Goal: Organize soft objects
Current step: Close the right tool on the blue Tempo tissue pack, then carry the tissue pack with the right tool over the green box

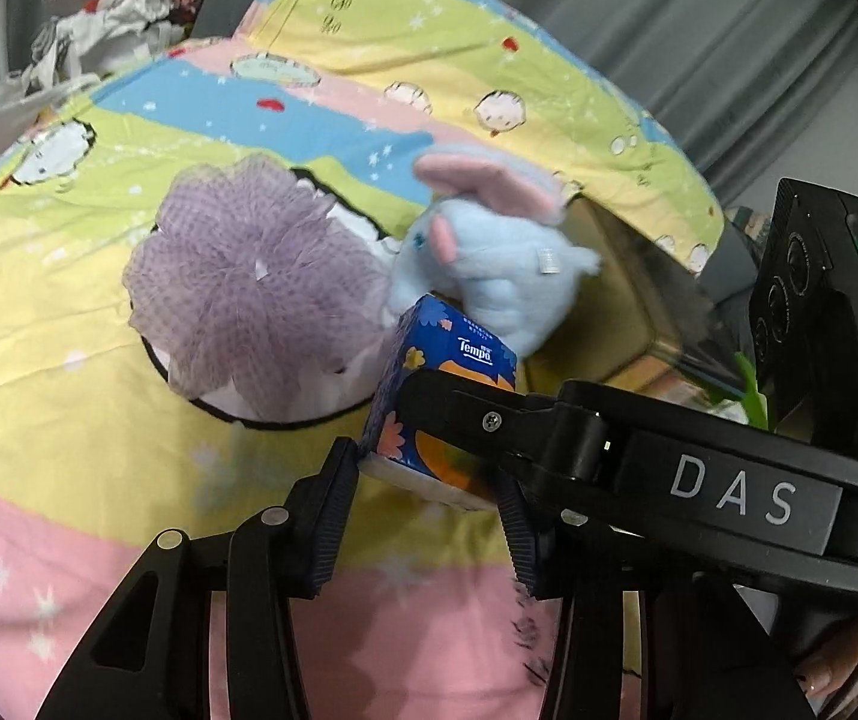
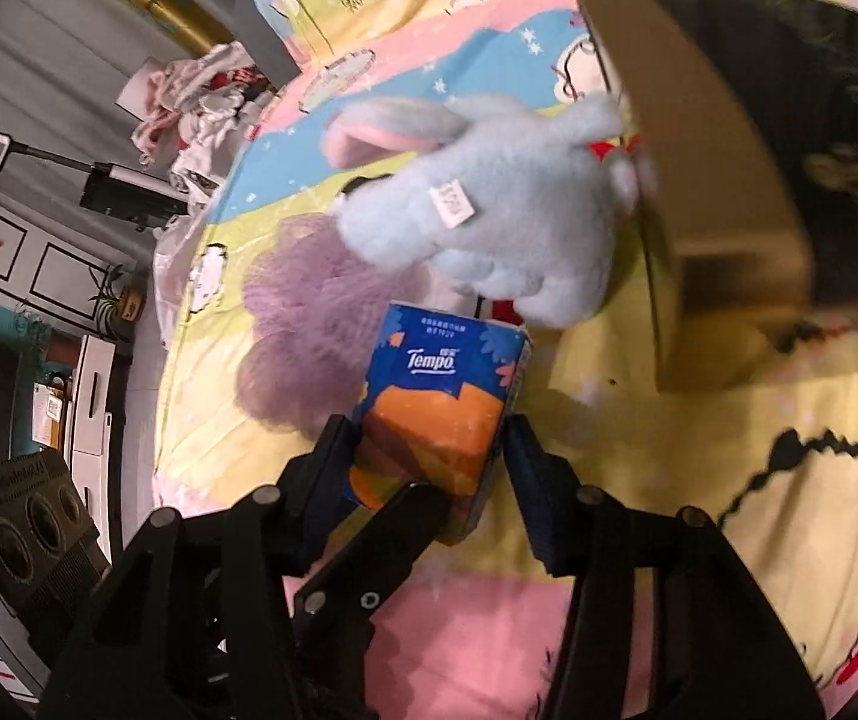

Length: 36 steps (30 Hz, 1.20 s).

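Room lighting was moderate and diffuse. Both fisheye views bent strongly toward dark vignetted corners. The cardboard box (image 2: 729, 180) and plush rabbit (image 2: 489, 204) showed motion blur; shadows stayed soft.

tissue pack (image 1: 429, 396): near end covered by the right gripper's finger (image 1: 459, 414)
cardboard box (image 2: 729, 192): motion-blurred — far side cut by the frame edge
plush rabbit (image 2: 489, 210): its tag print, beside the box, unreadable

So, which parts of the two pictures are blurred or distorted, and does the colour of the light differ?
Left wrist view: the plush rabbit is smeared by motion, the bedsheet bends with the fisheye, and the light is cool. Right wrist view: the cardboard box is blurred, the Tempo tissue pack is sharp, and the light is warmer.
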Tool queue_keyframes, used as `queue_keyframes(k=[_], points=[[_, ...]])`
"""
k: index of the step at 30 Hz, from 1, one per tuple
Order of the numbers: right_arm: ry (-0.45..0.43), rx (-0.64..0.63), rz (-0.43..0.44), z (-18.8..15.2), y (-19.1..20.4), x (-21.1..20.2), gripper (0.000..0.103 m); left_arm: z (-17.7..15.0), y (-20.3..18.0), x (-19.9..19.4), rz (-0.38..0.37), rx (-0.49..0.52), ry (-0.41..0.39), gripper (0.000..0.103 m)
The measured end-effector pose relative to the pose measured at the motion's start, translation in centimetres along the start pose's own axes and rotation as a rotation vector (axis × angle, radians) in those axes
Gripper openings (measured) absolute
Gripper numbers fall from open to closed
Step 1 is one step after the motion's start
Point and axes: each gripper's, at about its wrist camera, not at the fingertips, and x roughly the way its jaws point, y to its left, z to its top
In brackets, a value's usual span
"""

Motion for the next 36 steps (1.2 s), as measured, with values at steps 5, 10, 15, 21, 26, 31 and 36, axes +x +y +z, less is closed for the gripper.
queue_keyframes(k=[5,10,15,21,26,31,36], points=[[-0.064,-0.035,0.013,-1.4,0.5,-2.6,0.052,-1.0,-1.7,-2.1,-0.01,0.057,-0.045,0.046],[-0.114,-0.031,0.031,-2.4,-0.2,-4.5,0.052,-1.5,-3.5,-2.6,-0.008,0.103,-0.076,0.046],[-0.159,-0.047,0.046,-3.1,-1.1,-6.0,0.052,-2.0,-5.3,-2.9,0.006,0.145,-0.104,0.046],[-0.215,-0.07,0.054,-3.7,-1.9,-8.5,0.052,-2.7,-8.2,-3.6,0.017,0.207,-0.133,0.046],[-0.264,-0.063,0.087,-3.7,-3.2,-11.4,0.052,-2.7,-11.6,-4.4,0.026,0.251,-0.184,0.046],[-0.321,-0.057,0.082,-4.2,-5.0,-14.4,0.052,-3.3,-15.2,-4.5,0.011,0.31,-0.2,0.046],[-0.381,-0.027,0.099,-4.6,-7.3,-17.2,0.052,-3.6,-18.5,-4.4,-0.001,0.368,-0.224,0.046]])
